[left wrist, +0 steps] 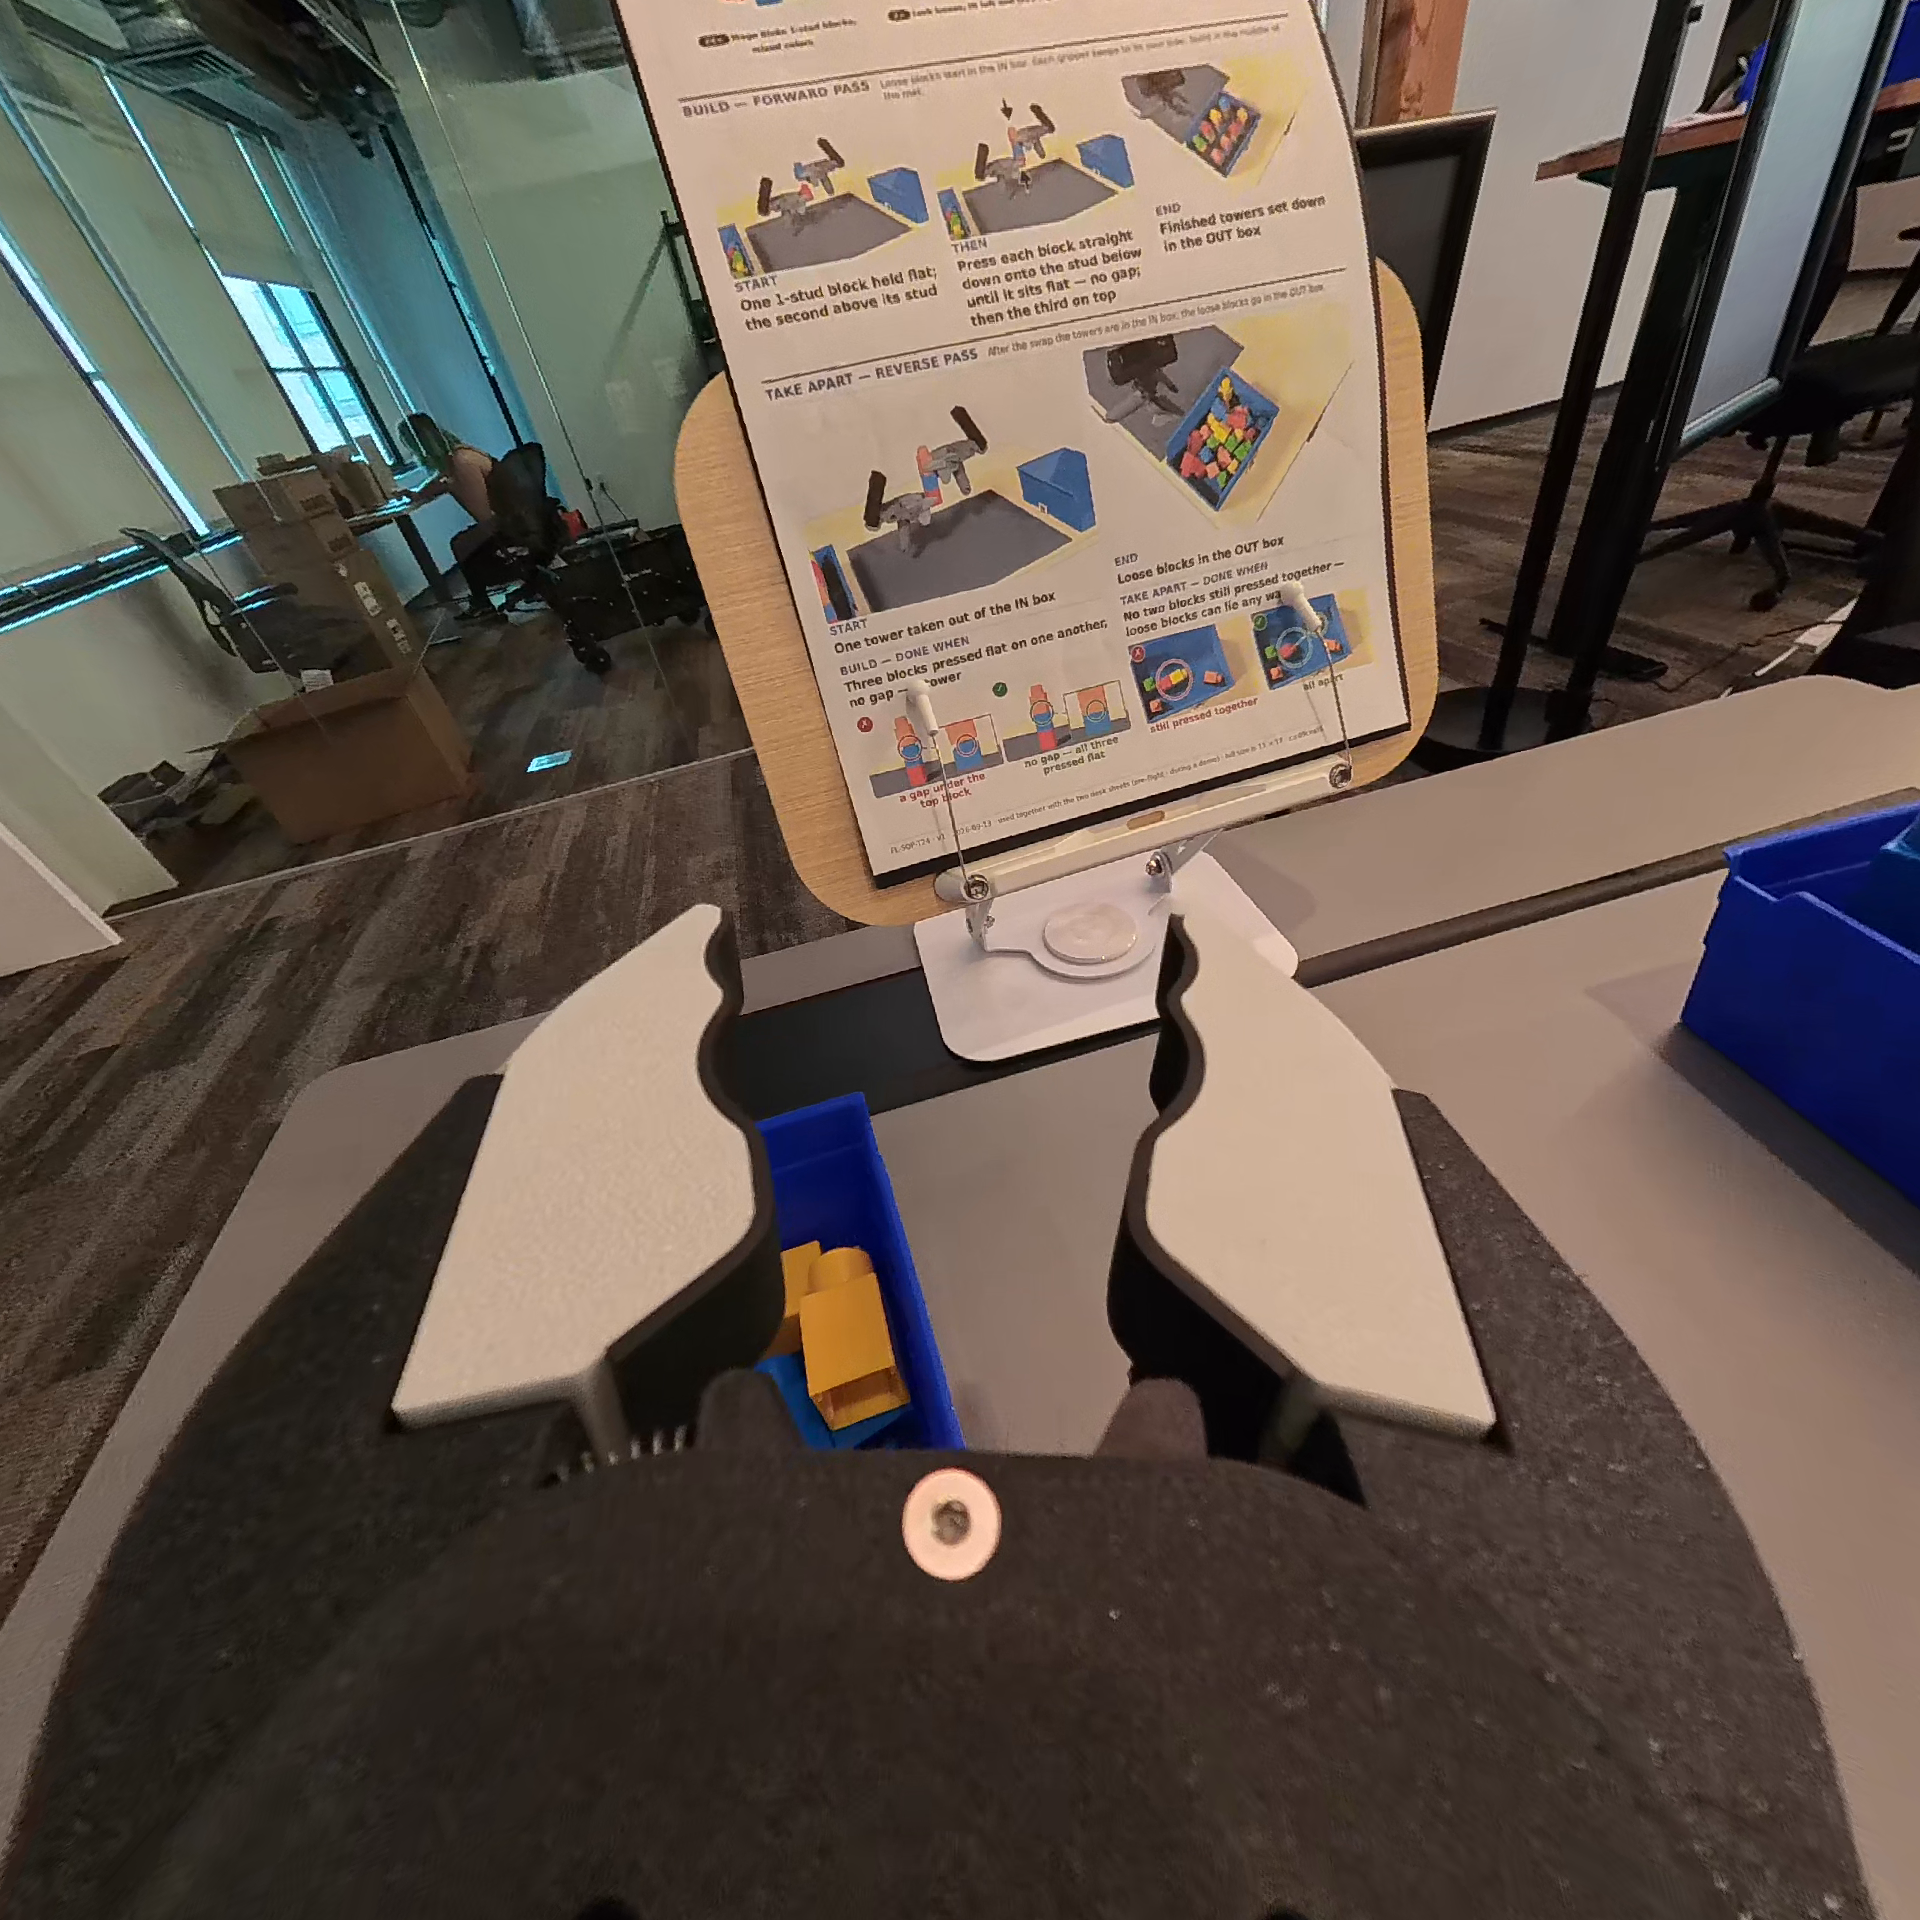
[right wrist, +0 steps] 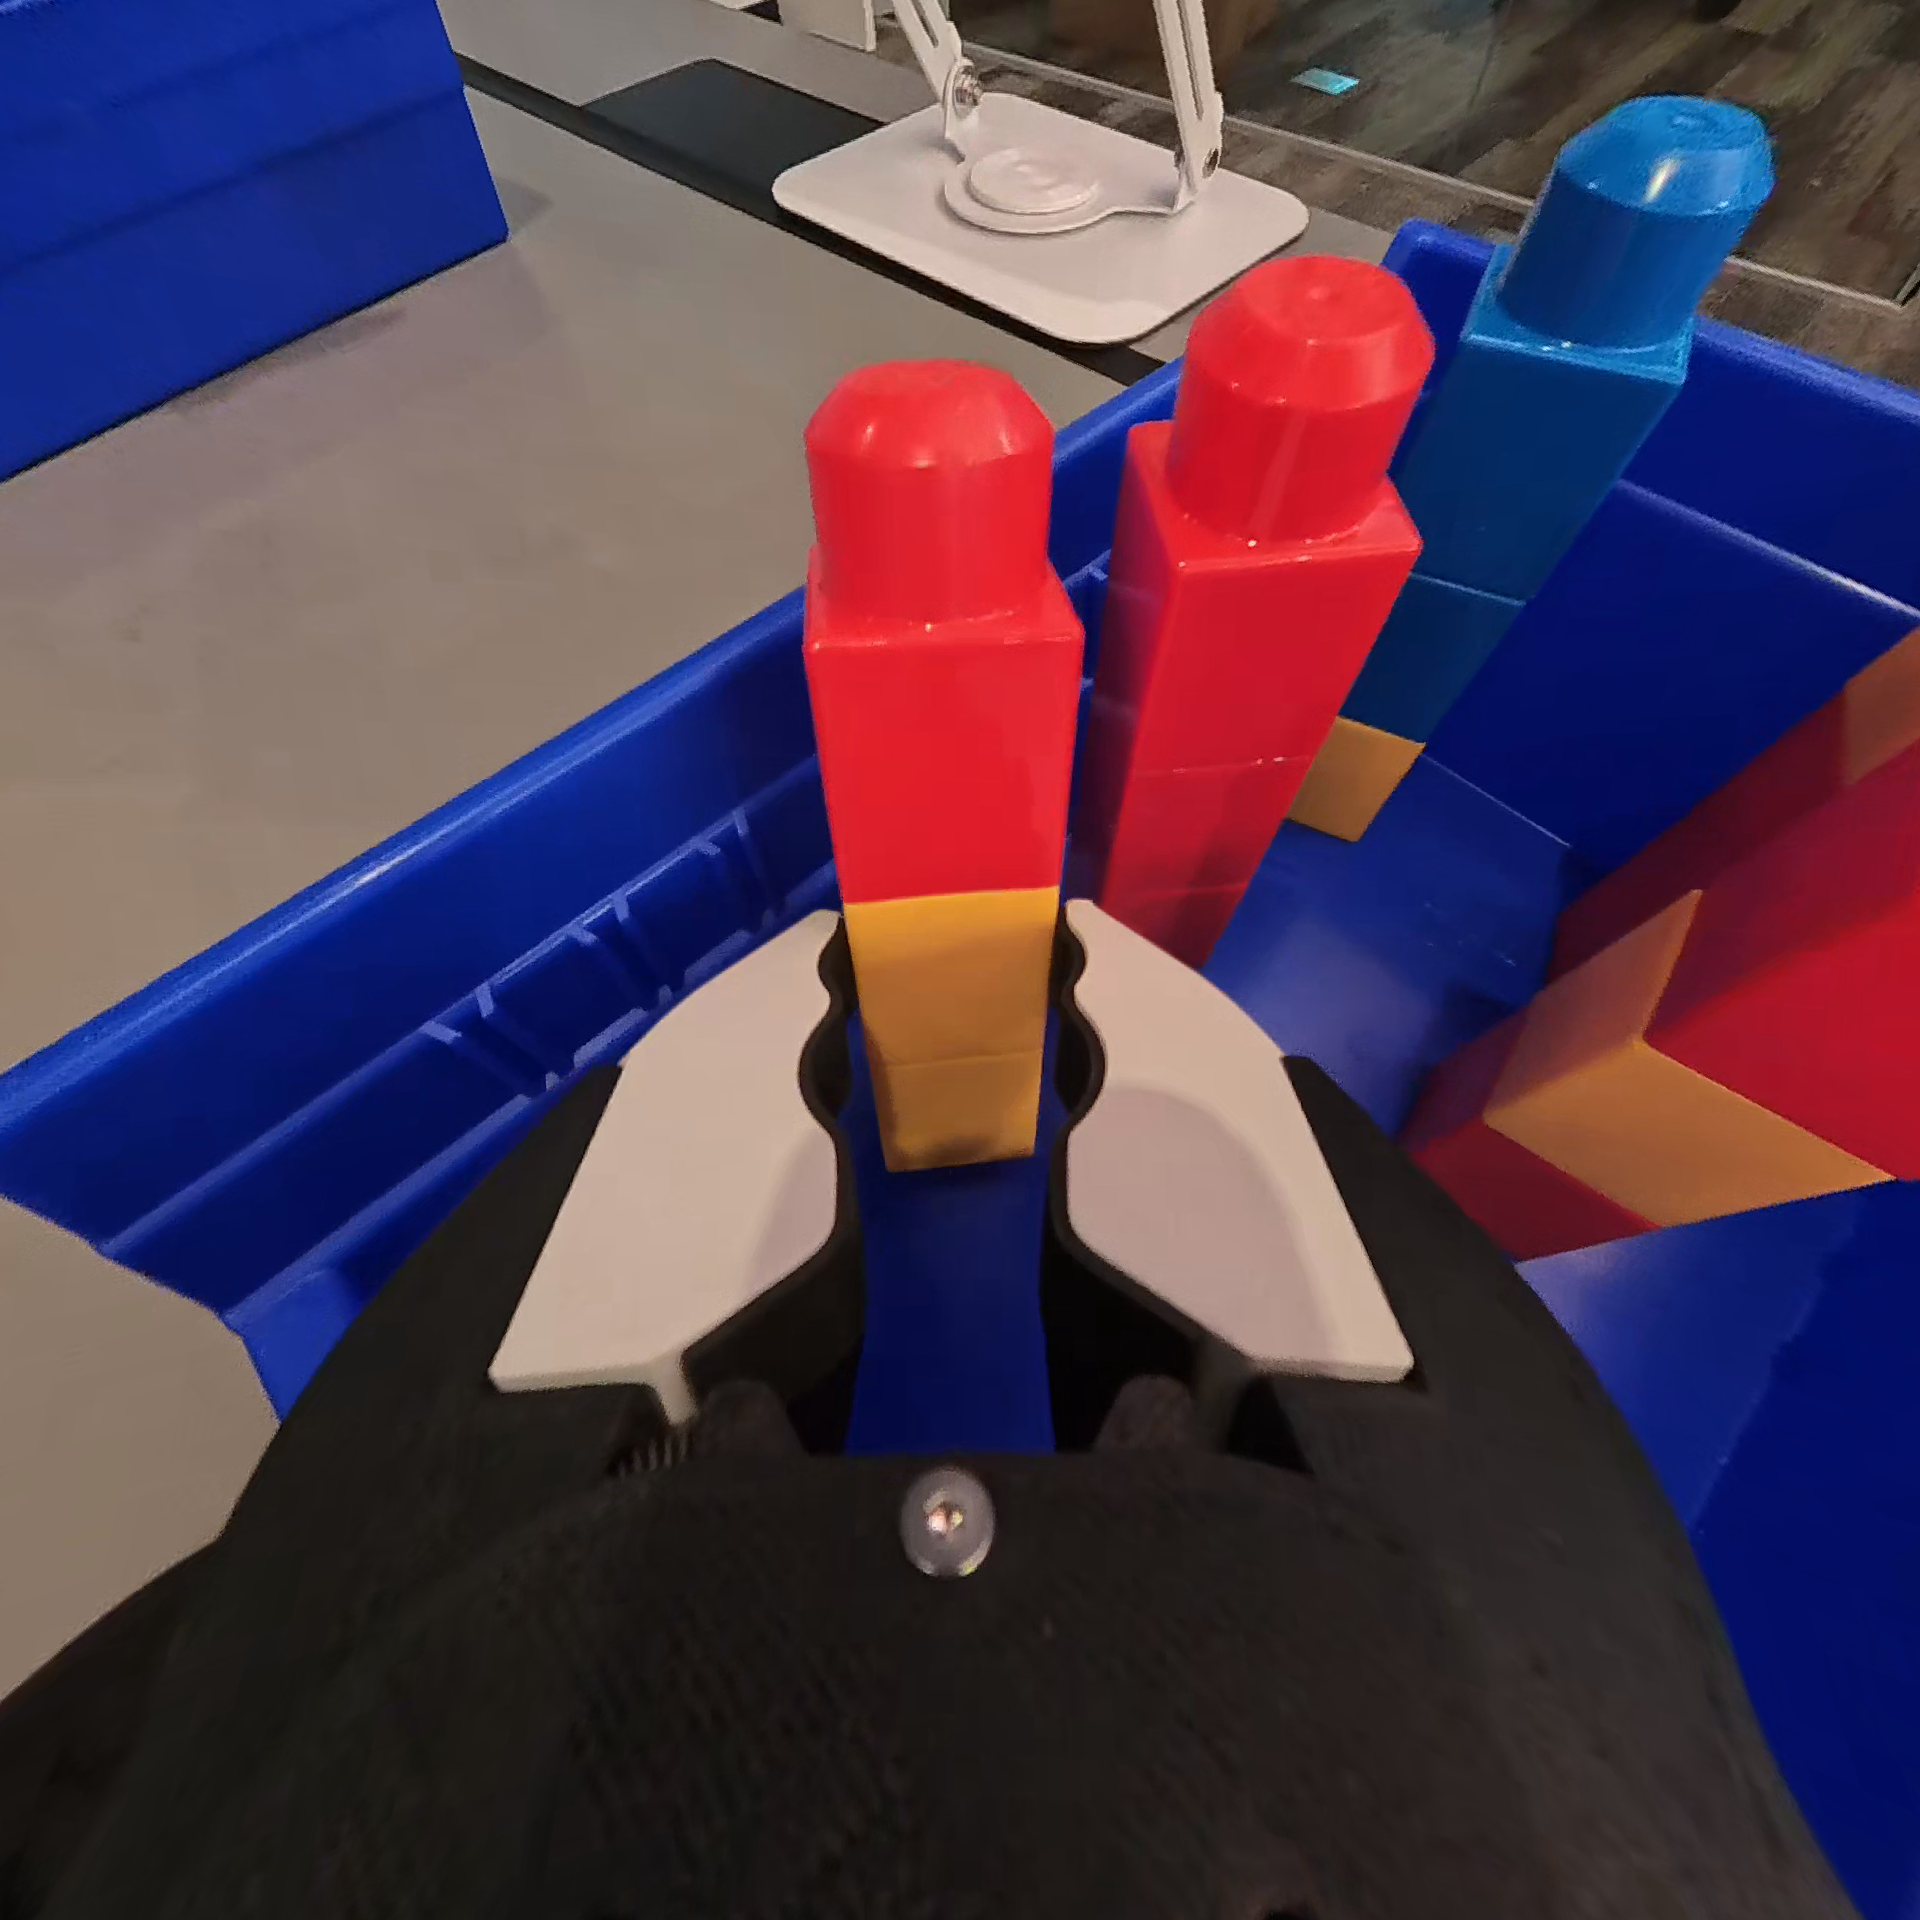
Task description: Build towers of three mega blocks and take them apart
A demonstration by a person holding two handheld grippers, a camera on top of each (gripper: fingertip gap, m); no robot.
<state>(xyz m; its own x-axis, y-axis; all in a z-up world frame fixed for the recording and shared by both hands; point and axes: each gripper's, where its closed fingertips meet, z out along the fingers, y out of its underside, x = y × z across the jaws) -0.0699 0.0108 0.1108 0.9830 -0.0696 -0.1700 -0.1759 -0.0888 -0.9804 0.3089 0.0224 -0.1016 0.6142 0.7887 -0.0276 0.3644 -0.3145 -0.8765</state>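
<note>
I have the right gripper clenched on a red-topped tower, its pads pressing the two yellow blocks under the red one, inside the blue bin on my right. That tower stands upright, long axis vertical, its red stud pointing up and away from the gripper. Just behind it stand an all-red tower and a blue tower on a yellow base, also upright and studs up; more red and yellow blocks crowd the right side of the bin, though I cannot tell how they are joined.

My left gripper is released, fingers wide apart with nothing between them, hovering over a smaller blue bin that holds a loose yellow block lying on its side over a blue one.

I judge building well along: several towers finished and binned, few loose blocks left. Taking them apart is all ahead.
</note>
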